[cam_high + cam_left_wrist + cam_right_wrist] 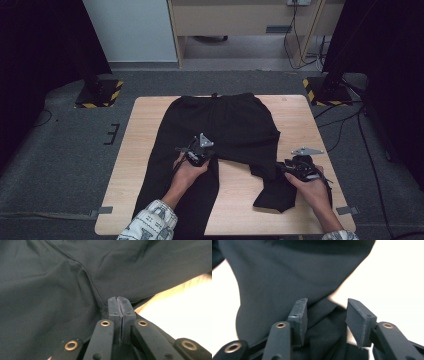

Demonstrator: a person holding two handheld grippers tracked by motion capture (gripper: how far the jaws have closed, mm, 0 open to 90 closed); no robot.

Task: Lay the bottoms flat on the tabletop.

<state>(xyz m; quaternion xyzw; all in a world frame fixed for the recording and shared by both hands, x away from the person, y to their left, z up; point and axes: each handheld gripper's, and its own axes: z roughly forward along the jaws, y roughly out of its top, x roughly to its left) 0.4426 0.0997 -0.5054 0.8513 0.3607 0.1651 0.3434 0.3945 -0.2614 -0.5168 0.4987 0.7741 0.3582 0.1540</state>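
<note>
a wooden table (140, 150) stands on grey carpet, with black trousers (235, 125) spread across it, waistband at the far edge. the left gripper (192, 150) sits at the crotch seam, its jaws pressed together on the edge of the fabric. the right gripper (279, 169) is over the folded-up right trouser leg (272, 192), near the table's right edge, its jaws apart with the cloth lying loose between them.

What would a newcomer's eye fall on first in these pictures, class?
Black trousers spread over a pale wooden table, one leg folded up near the right edge. The left gripper is shut at the crotch seam, while the right gripper stands open over the folded leg.
</note>
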